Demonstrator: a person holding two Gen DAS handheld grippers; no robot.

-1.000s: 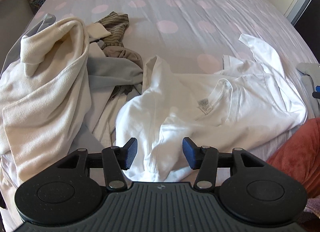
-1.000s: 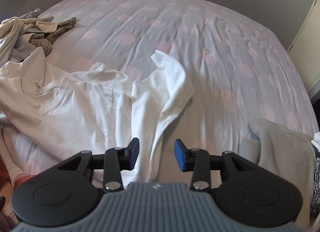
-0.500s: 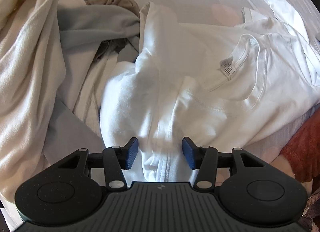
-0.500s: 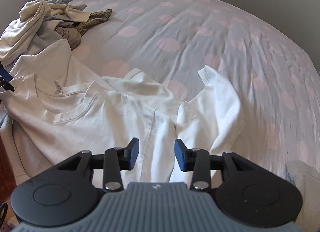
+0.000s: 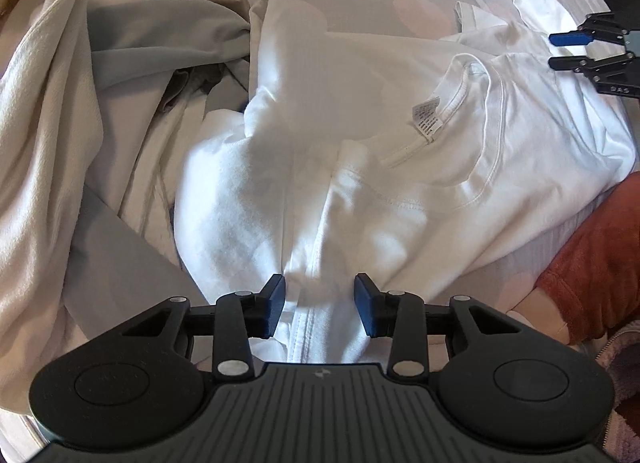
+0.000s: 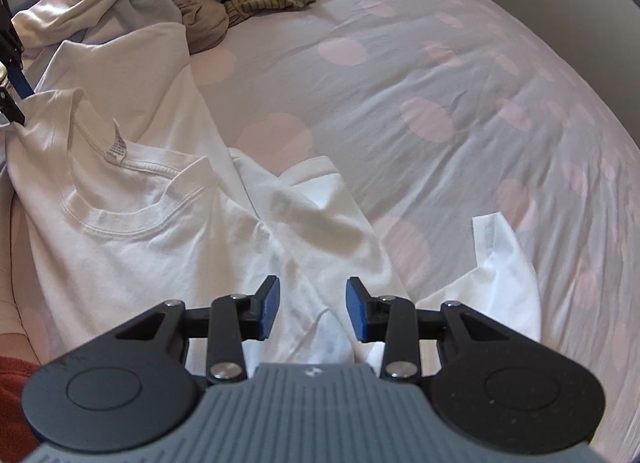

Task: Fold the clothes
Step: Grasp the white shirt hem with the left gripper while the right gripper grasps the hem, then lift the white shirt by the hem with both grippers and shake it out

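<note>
— Where is the white T-shirt [image 5: 400, 167]?
— Crumpled on the spotty bed [image 6: 440, 63], beside a pile of clothes [image 5: 60, 103].
— And the tools?
— The left tool [image 5: 320, 305] and right tool [image 6: 312, 309] are both wide apart, with shirt cloth between their fingers.

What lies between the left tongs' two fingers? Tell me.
A bunched fold of the white T-shirt, its stitched hem running up through the open left tongs; the left wrist view shows it.
</note>
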